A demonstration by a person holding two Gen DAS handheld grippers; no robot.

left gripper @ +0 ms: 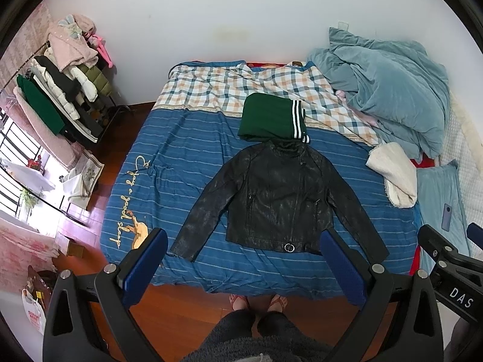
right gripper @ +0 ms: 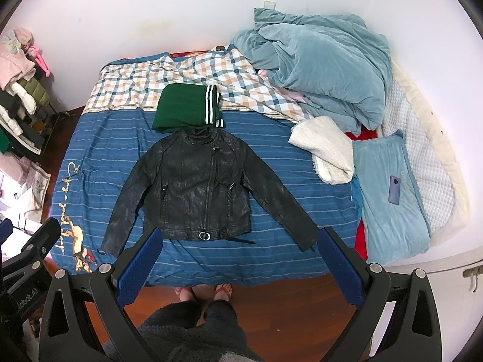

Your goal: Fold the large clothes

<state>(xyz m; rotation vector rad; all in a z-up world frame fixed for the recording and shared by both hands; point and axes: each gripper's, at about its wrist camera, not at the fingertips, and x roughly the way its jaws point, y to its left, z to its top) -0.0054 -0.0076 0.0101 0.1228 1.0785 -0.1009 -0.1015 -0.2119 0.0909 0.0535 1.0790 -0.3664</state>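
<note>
One garment appears already dealt with: a green knit with white-striped trim [left gripper: 271, 117] is seen folded into a compact bundle at the far part of the blue striped bed cover [left gripper: 169, 163], touching the collar of the next piece. That next piece, a black leather jacket [left gripper: 277, 199], is laid flat and front-up in the middle of the bed, zipped, both sleeves spread outward and down, the hem ring nearest the person standing at the foot of the bed. No fold is yet made in it, so the jacket's sleeves and body are all left to be folded.

The left gripper [left gripper: 244, 268] is held above the near edge of the bed with its blue pads [left gripper: 145, 268] spread wide and nothing between them. The right gripper [right gripper: 238, 265] is held likewise, jaws parted and empty, apart from the jacket [right gripper: 199, 187]. Neither tool is touching cloth.

More work may be waiting: a rumpled blue duvet [right gripper: 320, 69] and a white fleecy piece [right gripper: 326, 150] are heaped at the right side, though it cannot be told whether these belong to the task. A phone [right gripper: 395, 190] is lying on a blue pillow [right gripper: 389, 211], well clear of the jacket.
</note>
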